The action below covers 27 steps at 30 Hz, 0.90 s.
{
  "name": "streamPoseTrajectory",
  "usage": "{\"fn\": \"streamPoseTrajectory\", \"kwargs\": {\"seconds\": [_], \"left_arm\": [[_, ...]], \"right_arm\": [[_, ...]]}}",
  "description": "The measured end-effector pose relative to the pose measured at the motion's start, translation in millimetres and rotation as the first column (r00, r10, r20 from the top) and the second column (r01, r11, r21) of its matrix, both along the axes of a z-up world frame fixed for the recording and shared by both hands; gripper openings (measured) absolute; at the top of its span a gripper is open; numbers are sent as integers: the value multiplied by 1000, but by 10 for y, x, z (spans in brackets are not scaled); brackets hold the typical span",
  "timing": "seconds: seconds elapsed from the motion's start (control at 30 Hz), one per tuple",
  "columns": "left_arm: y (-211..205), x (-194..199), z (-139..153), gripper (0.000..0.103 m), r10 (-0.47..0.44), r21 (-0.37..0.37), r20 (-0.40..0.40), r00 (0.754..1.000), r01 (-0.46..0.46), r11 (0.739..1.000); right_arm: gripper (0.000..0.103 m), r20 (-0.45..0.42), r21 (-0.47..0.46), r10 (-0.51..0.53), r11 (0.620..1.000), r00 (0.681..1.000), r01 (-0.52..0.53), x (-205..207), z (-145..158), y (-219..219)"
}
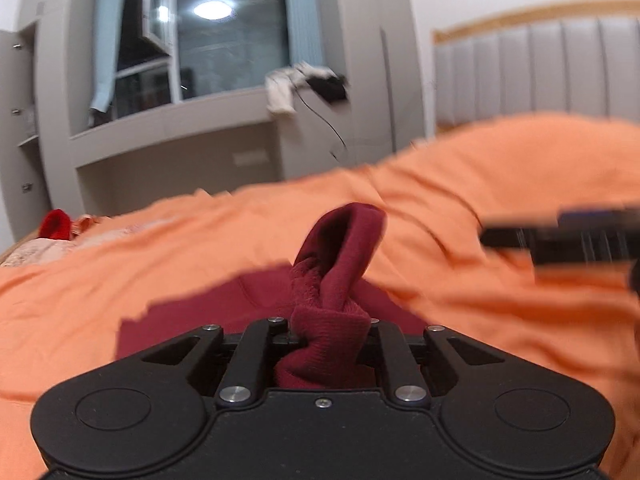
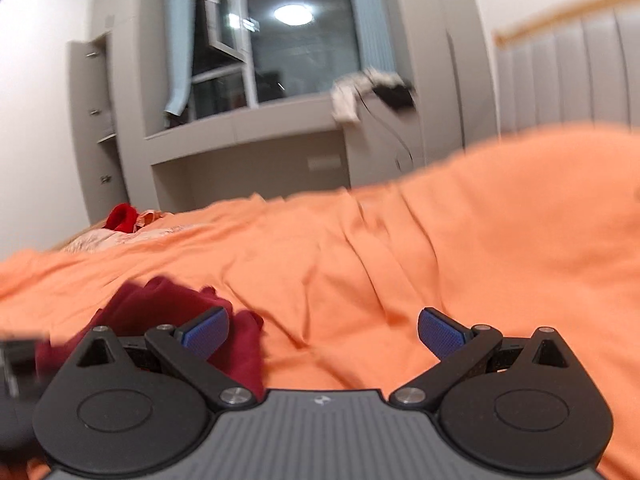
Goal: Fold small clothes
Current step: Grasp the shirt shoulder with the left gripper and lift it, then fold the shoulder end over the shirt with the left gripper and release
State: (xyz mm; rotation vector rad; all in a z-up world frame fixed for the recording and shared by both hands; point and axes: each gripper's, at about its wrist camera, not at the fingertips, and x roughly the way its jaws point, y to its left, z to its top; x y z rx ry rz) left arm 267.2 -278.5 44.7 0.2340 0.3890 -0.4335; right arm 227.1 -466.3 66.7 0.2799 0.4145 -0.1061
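A dark red garment (image 1: 344,248) lies on the orange bedspread (image 1: 460,200). My left gripper (image 1: 330,330) is shut on a bunched fold of it, which sticks up between the jaws and hides the pads. The rest of the garment lies flat below (image 1: 192,320). In the right wrist view the same garment (image 2: 160,300) lies at the lower left. My right gripper (image 2: 324,332) is open and empty, its blue pads (image 2: 440,332) wide apart over the bedspread (image 2: 400,240), just right of the garment. The right gripper also shows blurred in the left wrist view (image 1: 560,236).
A bright red cloth (image 1: 56,224) and a pale patterned fabric (image 1: 36,252) lie at the far left of the bed. A grey padded headboard (image 1: 540,72) stands on the right. Behind are a grey window ledge (image 1: 180,120) with white cloth and a black object (image 1: 328,84).
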Motion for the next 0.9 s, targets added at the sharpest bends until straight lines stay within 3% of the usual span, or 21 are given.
{"fn": "streamPoseTrajectory", "kwargs": {"seconds": [0.07,0.17,0.33,0.4,0.63,0.77,0.9], "left_arm": [[1,-60,-132,18,-15,30,-10,1000,15,999],[68,-140,-232,28,-41,42,-24,999,42,998],[209,-266,-215,70,-141,14,-12,990,141,990],[221,-314,-150,78,-165,10,23,986,165,986],[316,-436,-48,93,-224,71,90,970,218,973],[406,-403,-118,93,-236,105,90,968,226,968],[549,-378,-216,88,-253,83,73,965,247,966]], "right_arm": [[103,-54,97,9,995,999,-4,58,-75,-104],[103,-98,223,55,974,994,-32,163,-182,-228],[103,-19,335,134,935,991,-120,186,-192,-282],[103,10,336,159,929,987,-153,211,-161,-219],[103,14,375,248,897,969,-235,364,-224,5],[103,20,377,262,892,965,-250,402,-200,87],[103,58,420,273,866,960,-271,426,-188,135]]}}
